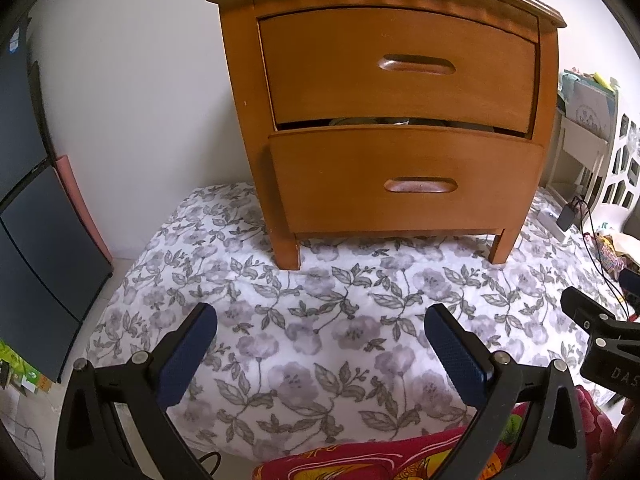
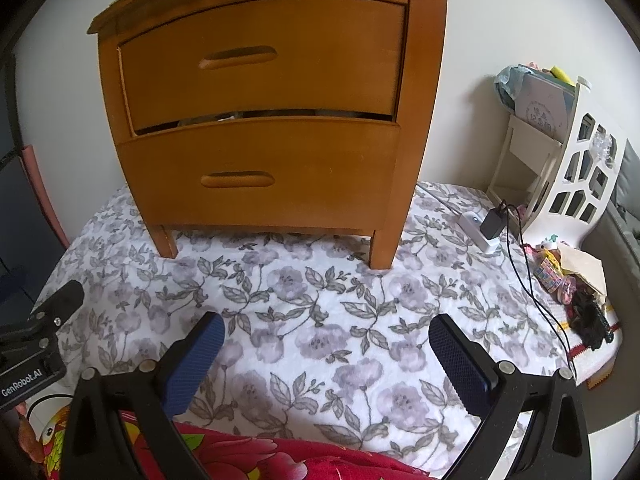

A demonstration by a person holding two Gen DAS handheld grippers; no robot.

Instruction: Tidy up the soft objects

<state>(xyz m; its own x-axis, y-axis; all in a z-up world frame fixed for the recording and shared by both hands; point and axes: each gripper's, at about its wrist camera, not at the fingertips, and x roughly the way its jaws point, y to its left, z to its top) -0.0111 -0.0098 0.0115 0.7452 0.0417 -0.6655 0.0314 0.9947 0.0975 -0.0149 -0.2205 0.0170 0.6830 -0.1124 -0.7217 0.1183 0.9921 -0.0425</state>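
Right now I hold both claws wide apart and empty above the floral quilt: the left claw and the right claw hover side by side. Ahead, the wooden nightstand stands on the quilt, its lower drawer slightly ajar. A red flowered cloth lies at the near edge, below both claws.

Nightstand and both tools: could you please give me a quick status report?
Left tool open, empty. Right tool open, empty. Nightstand stands on floral quilt; lower drawer slightly ajar. Red patterned fabric beneath tools, untouched. Approach path clear.
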